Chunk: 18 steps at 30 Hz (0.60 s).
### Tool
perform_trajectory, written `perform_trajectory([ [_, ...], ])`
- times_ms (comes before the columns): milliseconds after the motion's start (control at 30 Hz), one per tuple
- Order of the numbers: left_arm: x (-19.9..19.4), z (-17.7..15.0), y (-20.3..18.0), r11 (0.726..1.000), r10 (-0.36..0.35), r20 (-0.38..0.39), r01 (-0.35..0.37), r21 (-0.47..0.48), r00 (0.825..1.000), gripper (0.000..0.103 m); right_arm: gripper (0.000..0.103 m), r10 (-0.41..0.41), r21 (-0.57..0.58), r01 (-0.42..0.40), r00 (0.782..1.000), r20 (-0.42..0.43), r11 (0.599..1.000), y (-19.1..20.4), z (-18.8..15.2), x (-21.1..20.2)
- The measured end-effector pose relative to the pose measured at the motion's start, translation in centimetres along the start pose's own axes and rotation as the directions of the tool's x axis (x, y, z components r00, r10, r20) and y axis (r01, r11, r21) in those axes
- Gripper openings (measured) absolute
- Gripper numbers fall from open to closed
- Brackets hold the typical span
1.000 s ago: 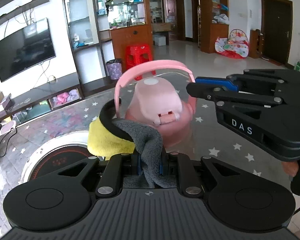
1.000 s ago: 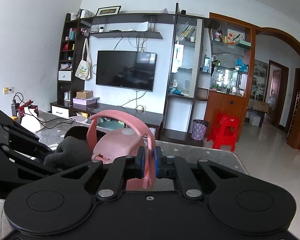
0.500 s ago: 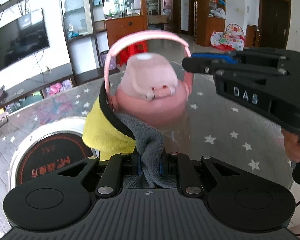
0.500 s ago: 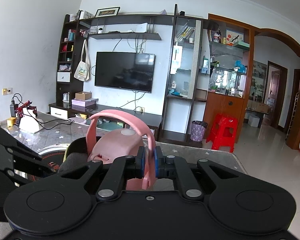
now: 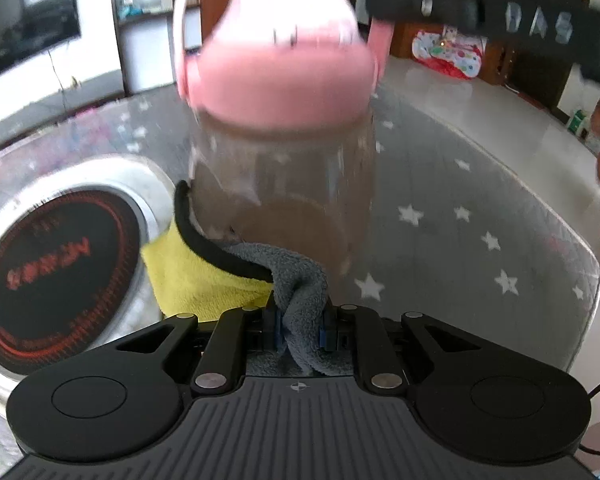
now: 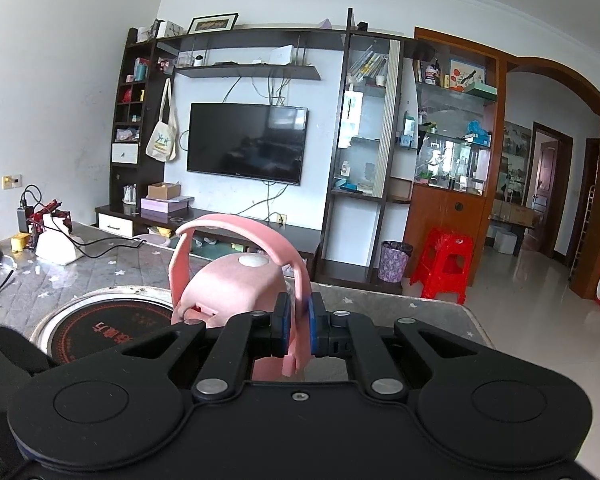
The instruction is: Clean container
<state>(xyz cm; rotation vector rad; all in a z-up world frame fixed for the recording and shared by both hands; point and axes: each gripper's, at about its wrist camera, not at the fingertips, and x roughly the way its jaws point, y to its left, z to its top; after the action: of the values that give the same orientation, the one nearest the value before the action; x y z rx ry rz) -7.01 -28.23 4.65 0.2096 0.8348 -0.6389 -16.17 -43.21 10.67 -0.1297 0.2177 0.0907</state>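
Bottle (image 5: 284, 152) stands upright on the worktop (image 5: 460, 216), straight ahead of the left hand-held gripper (image 5: 298, 328) and close to it, long axis vertical. That gripper is clenched on a cloth (image 5: 300, 280), grey fleece with a yellow face and a black bound edge, and the cloth's bunched front touches the bottle low on its near wall. The left is plainly the nearer one to the body; the coming wipe, I judge, turns on running the cloth up or around that wall, so the cloth must stay pressed against the curve.

The right hand-held gripper (image 6: 298, 322) is clamped on the pink handle (image 6: 240, 228), an arched strap over the lid (image 5: 284, 76), and steadies the bottle from above and to the right.

Body: clear plastic or glass, rounded, smooth, blurred in the left view, with a brownish tint inside that may be liquid or reflection; I cannot tell. Lid: matte pink, domed. Worktop: glossy, star-printed, with a round inset hob (image 5: 56, 264) to the left.
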Motion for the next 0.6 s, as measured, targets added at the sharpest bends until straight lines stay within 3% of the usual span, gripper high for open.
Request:
perform_trajectory([
  [267,-1.0,0.5,0.6,1.000,-0.012,0.008,0.012,-0.001,1.000,0.016,0.009,-0.002,-0.004,0.002,1.000,0.003,1.000,-0.1,0.6,0.5],
  [600,-4.4,3.3,1.5,0.998,0.042,0.099,-0.046,0.036,0.994,0.016,0.008,-0.002,-0.018,0.002,1.000,0.017,1.000,0.1,0.3,0.4],
])
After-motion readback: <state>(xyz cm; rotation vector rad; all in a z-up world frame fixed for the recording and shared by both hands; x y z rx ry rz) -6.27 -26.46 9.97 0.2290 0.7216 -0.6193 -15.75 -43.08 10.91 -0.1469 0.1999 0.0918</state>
